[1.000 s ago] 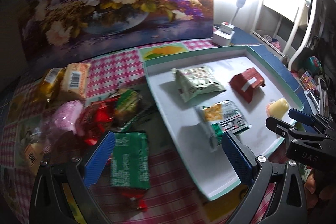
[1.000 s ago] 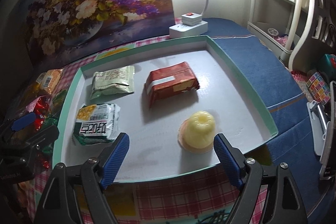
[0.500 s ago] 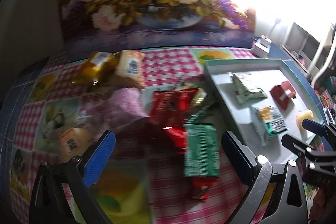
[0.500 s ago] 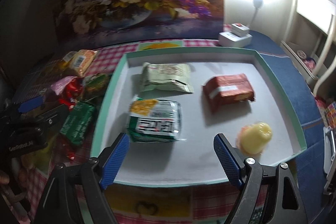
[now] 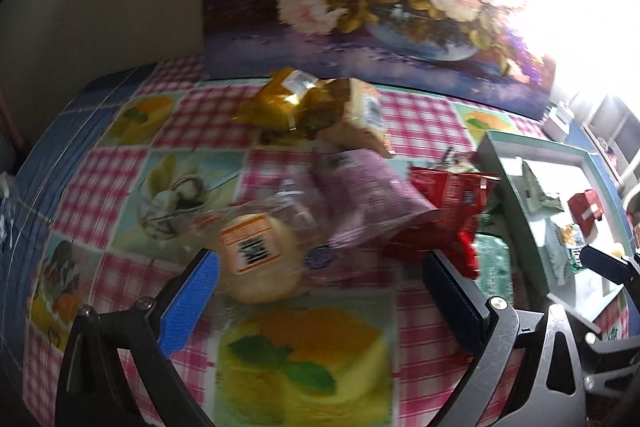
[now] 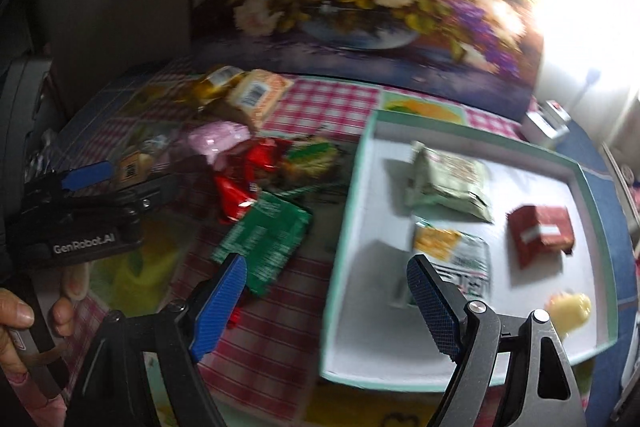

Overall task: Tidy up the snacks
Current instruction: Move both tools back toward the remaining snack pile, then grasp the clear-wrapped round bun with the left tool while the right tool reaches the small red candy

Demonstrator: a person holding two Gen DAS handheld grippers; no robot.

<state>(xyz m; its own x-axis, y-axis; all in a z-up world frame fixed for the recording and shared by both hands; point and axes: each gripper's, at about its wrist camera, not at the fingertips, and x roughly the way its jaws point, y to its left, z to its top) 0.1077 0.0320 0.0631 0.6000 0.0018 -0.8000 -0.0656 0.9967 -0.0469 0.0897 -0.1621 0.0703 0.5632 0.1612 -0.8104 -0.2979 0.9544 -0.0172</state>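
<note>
Both grippers have swung left, off the tray [image 6: 352,211] holding 4 snacks, toward the loose pile mid-surface. Left gripper [image 5: 320,291], fingers spread and empty, frames the round bun [image 5: 260,263]; right gripper [image 6: 326,295], also released, nears the green packet [image 6: 264,239]. Next, I judge: close on the bun.

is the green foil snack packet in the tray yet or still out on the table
Out. The flat green foil snack packet lies on the pink checked tablecloth, left of the teal-rimmed white tray, apart from the open right gripper.
</note>
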